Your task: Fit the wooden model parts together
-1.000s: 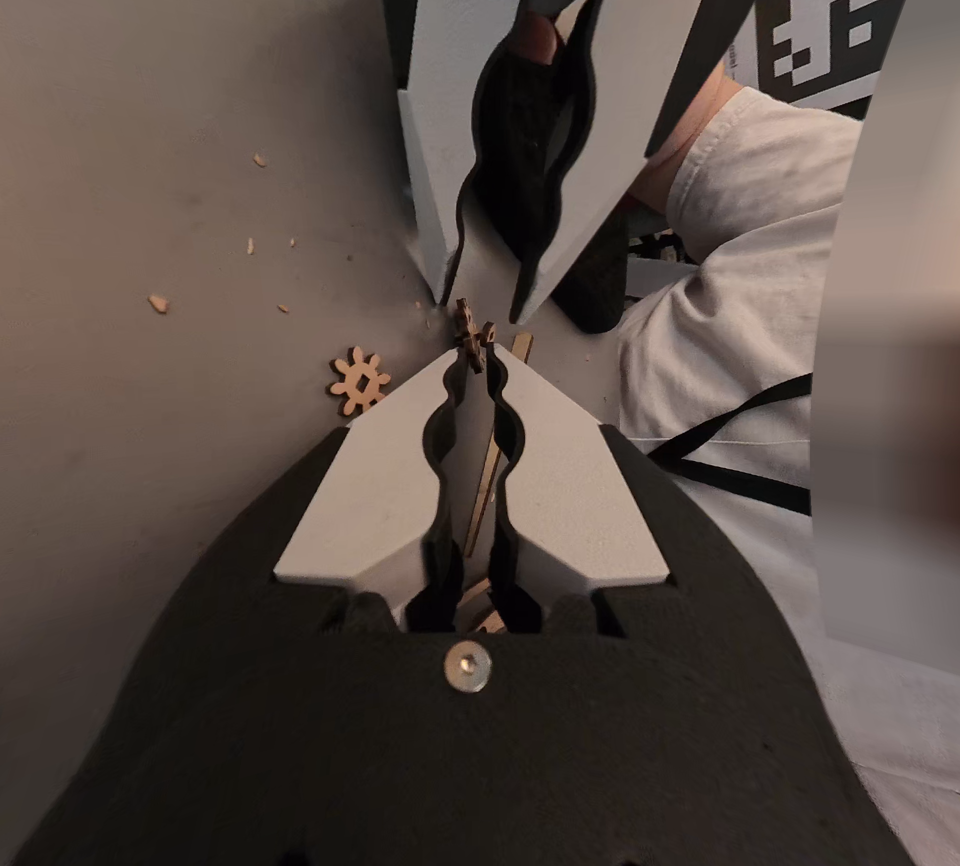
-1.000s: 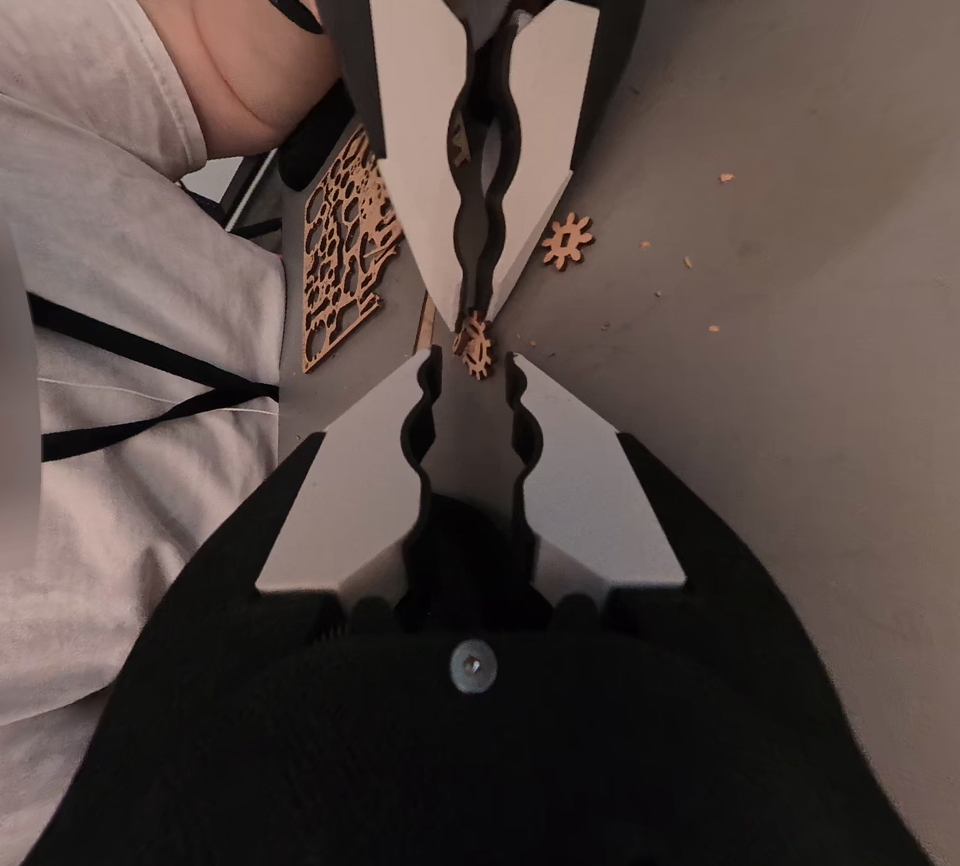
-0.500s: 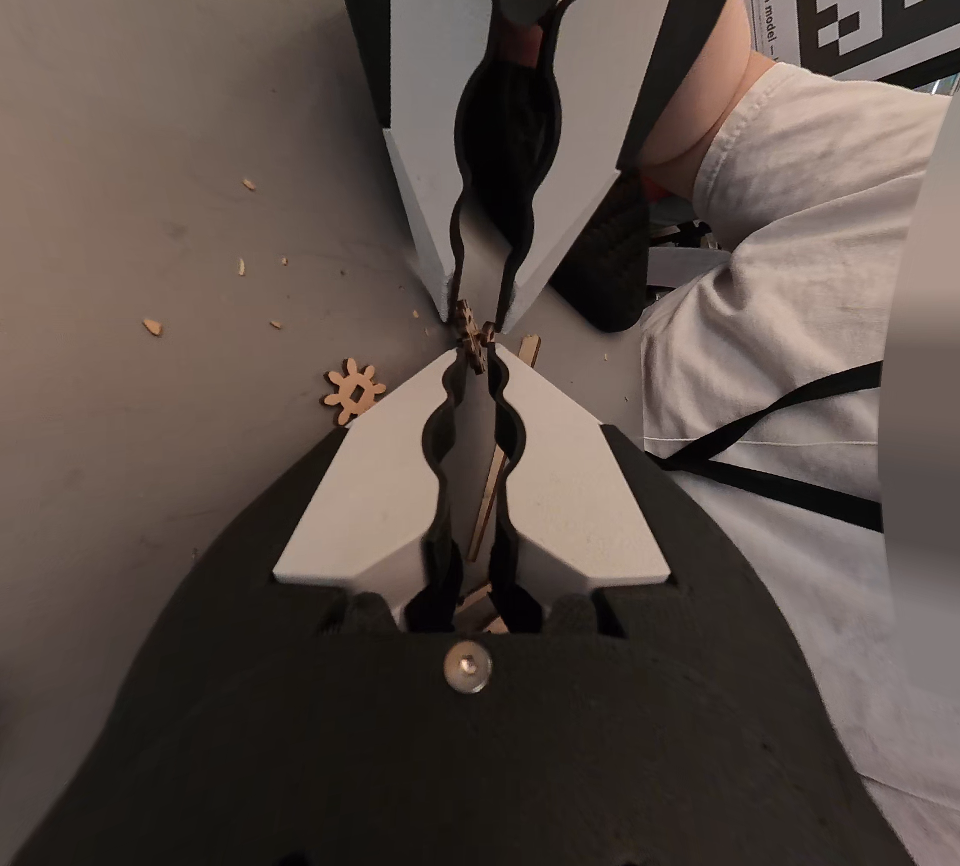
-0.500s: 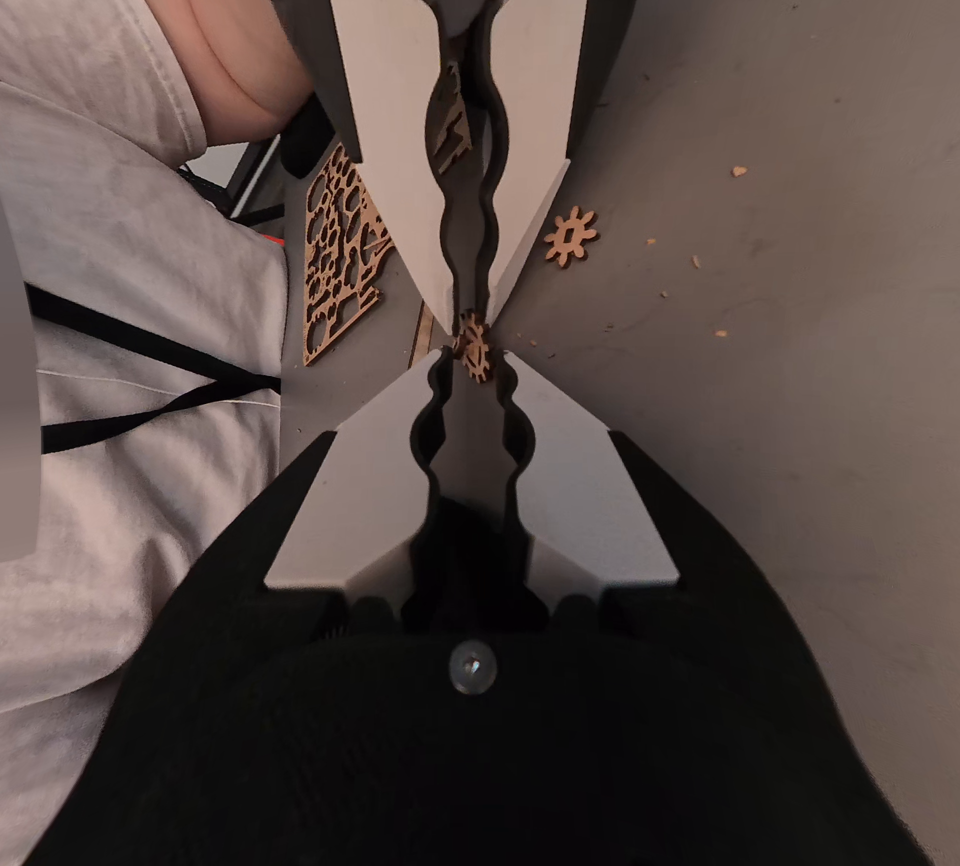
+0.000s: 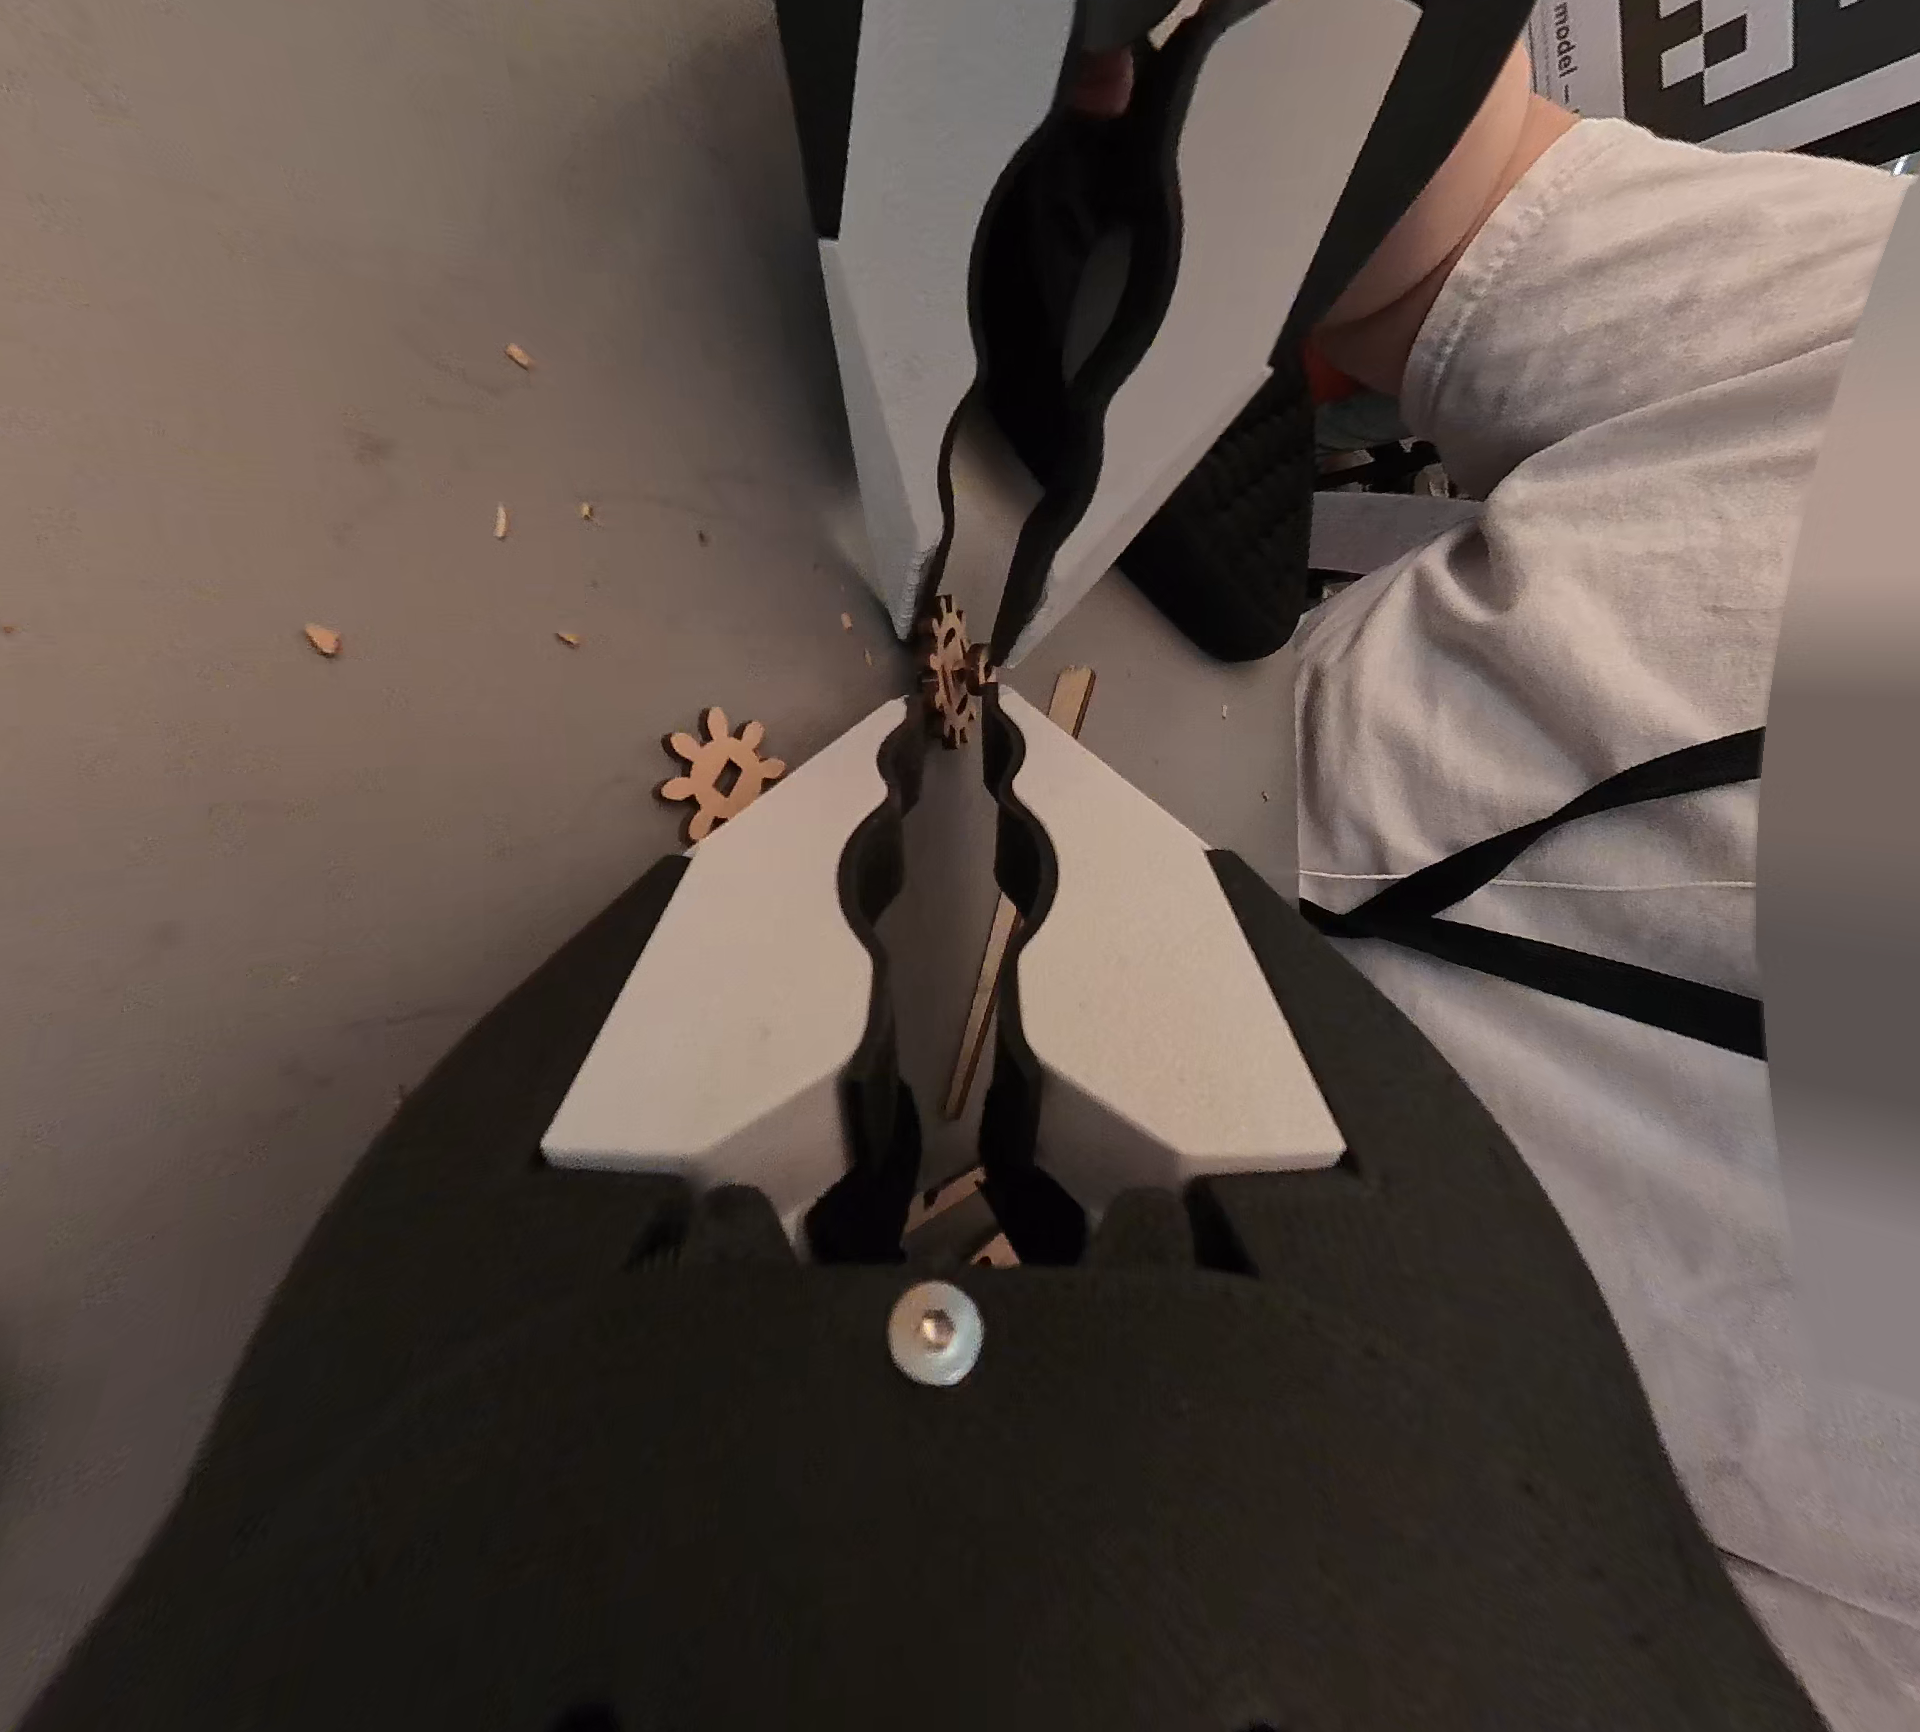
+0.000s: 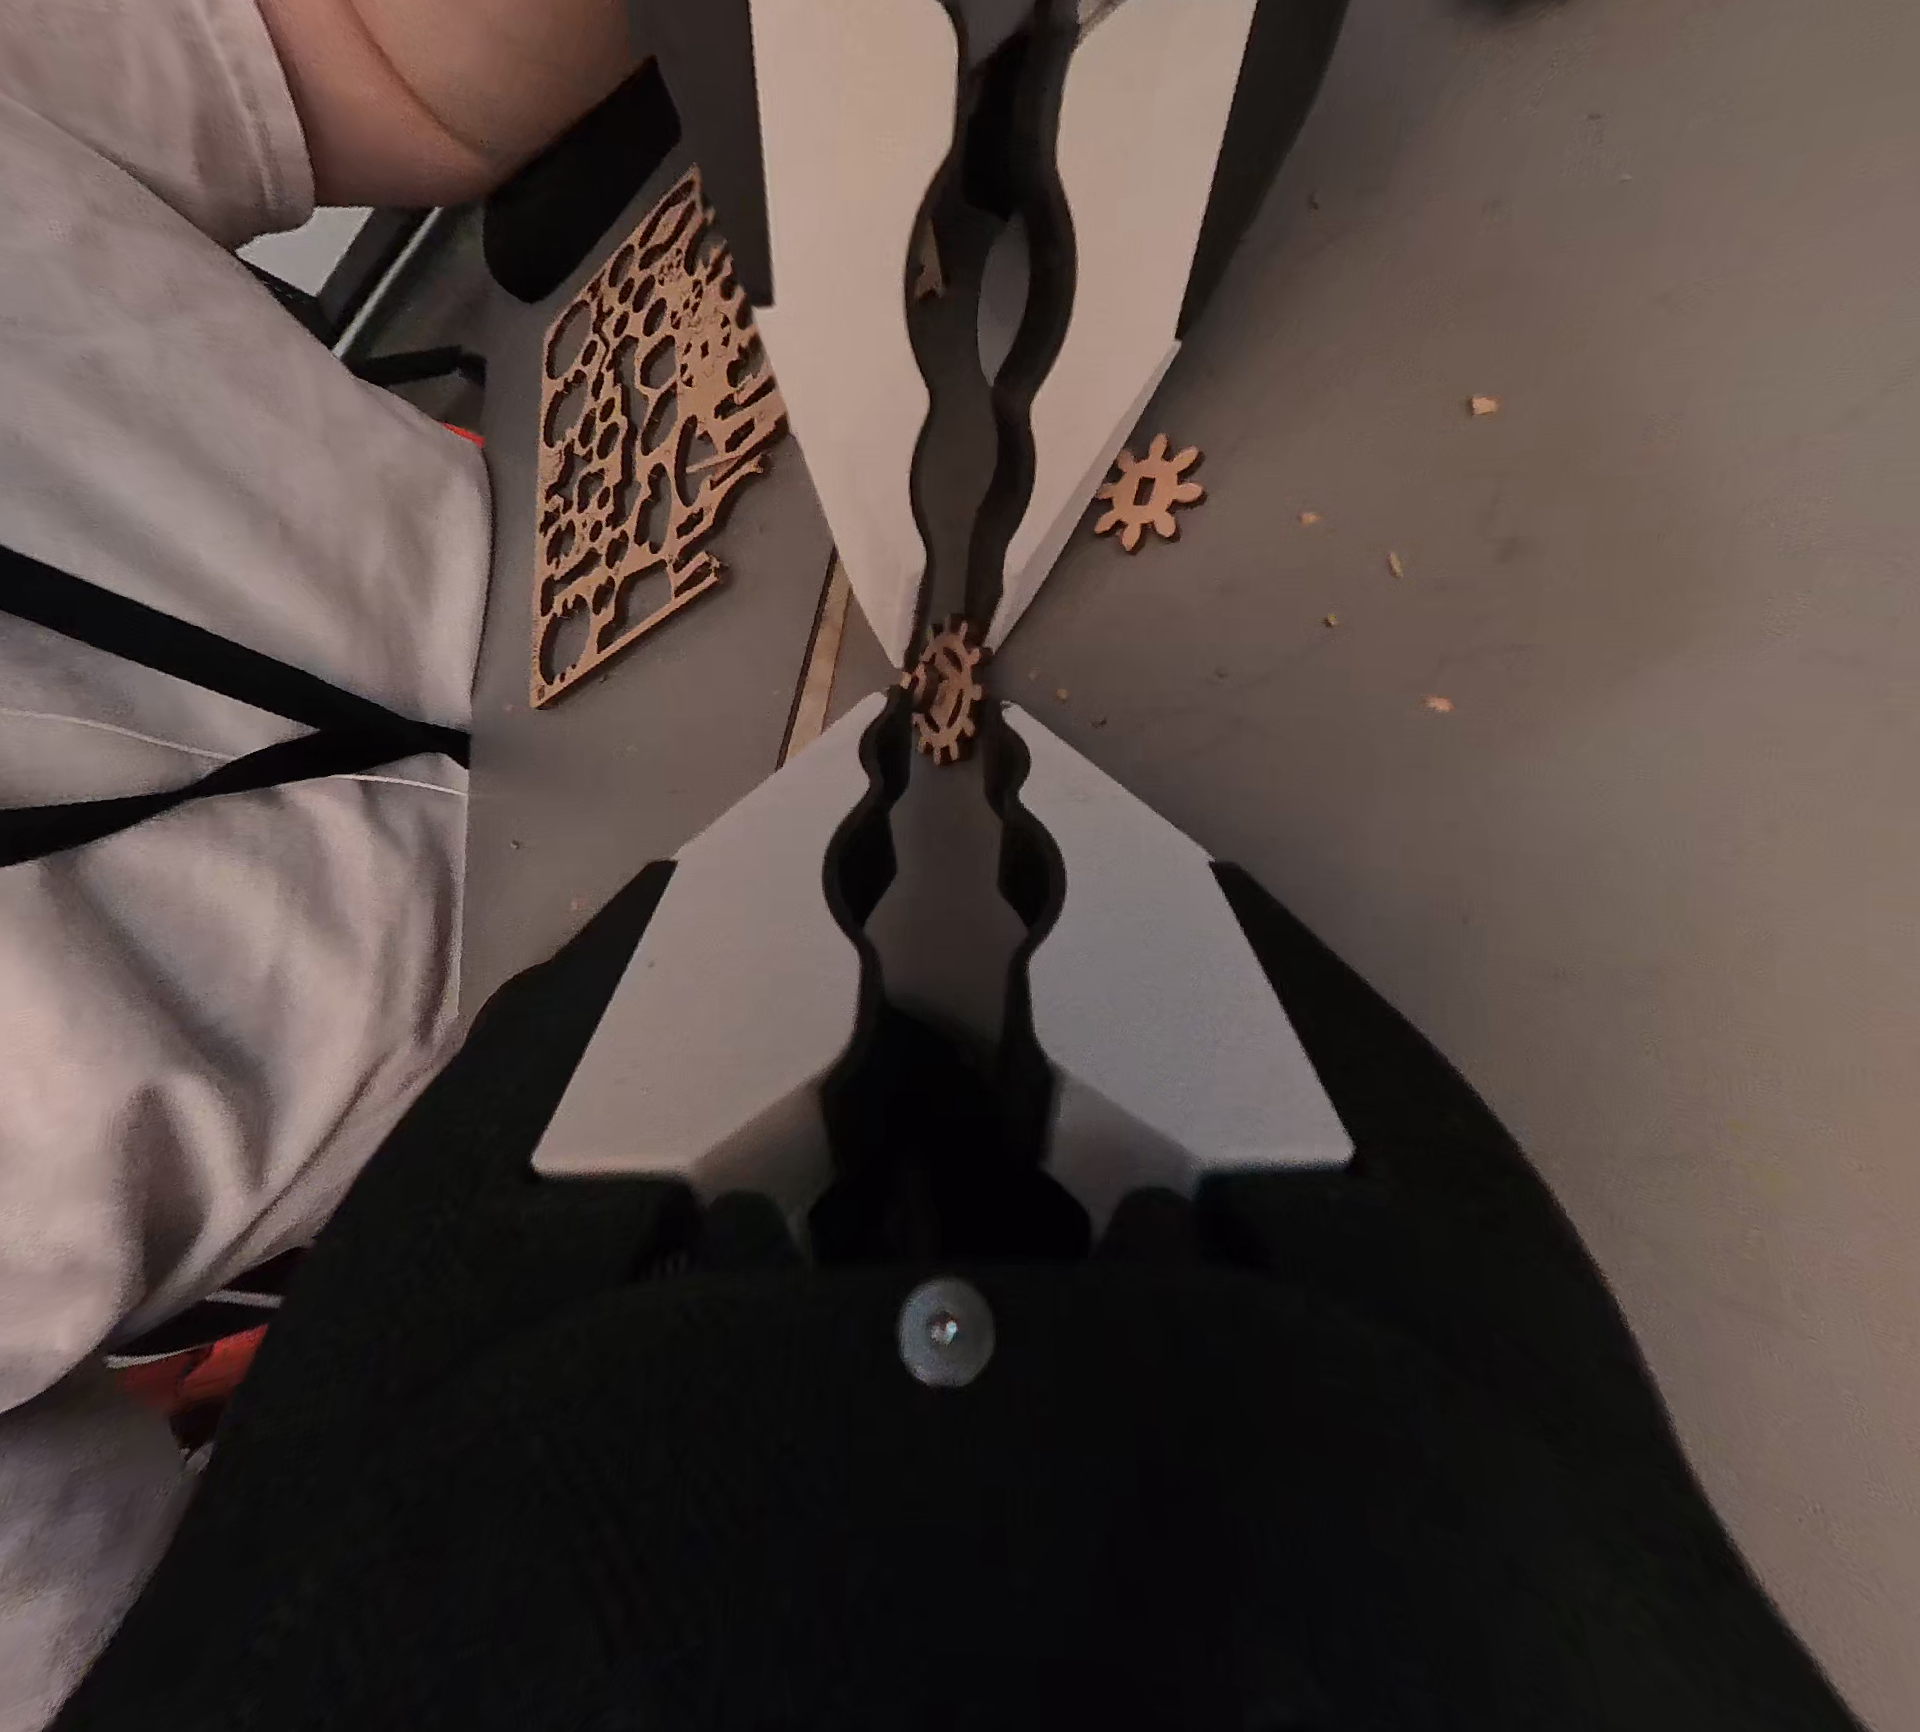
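Wooden and toothed, a small gear (image 5: 951,683) sits pinched at the tips of the left gripper (image 5: 948,714), its jaws nearly closed on it above the grey table (image 5: 312,228). The right gripper (image 6: 943,714) meets it tip to tip, jaws narrowed around the same gear; whether they grip cannot be told. Beyond lies a loose cog (image 6: 1148,493), and farther off a cut-out sheet (image 6: 634,446).

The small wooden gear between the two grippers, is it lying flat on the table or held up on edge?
Held up on edge: the small wooden gear is pinched at the left gripper tips, off the table.
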Available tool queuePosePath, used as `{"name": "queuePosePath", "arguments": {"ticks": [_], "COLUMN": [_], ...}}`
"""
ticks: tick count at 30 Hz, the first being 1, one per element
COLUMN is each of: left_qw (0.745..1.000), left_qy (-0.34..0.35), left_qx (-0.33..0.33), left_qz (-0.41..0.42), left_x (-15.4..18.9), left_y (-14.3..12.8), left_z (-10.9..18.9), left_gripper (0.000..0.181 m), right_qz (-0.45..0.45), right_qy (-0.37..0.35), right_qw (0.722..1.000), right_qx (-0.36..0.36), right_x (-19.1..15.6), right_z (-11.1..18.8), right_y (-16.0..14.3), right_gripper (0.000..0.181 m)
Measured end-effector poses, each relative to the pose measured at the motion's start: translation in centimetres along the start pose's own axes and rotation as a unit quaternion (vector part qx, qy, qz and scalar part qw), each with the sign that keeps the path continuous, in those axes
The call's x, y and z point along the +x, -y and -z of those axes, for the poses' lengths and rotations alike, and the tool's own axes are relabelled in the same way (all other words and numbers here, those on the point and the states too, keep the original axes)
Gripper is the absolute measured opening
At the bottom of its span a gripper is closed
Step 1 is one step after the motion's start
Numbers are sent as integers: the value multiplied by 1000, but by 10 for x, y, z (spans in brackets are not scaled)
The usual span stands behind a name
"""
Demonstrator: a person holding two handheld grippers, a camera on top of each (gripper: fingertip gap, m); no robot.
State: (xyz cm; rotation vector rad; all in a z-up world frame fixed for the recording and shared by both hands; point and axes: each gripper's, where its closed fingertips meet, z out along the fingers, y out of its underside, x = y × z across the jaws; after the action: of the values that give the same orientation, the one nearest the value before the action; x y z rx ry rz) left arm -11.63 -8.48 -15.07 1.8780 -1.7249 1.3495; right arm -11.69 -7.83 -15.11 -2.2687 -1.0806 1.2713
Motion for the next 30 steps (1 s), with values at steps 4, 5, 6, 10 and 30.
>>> {"name": "queuePosePath", "arguments": {"ticks": [4,5,6,10,30], "left_qw": [1000,1000,1000,1000,961], "left_qy": [0,0,0,-18,70], "left_qx": [0,0,0,1,182], "left_qz": [-2,-2,-2,12,-199], "left_x": [0,0,0,1,26], "left_y": [0,0,0,-1,58], "left_z": [0,0,0,0,60], "left_gripper": [8,8,8,7,0], "right_qz": [-1,1,3,2,264], "right_qy": [0,-1,-3,5,-117], "right_qw": [1000,1000,1000,1000,917], "right_qx": [0,0,-1,2,274], "right_x": [0,0,0,0,-31], "right_z": [0,0,0,-1,84], "right_y": [0,0,0,1,86], "right_gripper": [12,12,12,13,30]}}
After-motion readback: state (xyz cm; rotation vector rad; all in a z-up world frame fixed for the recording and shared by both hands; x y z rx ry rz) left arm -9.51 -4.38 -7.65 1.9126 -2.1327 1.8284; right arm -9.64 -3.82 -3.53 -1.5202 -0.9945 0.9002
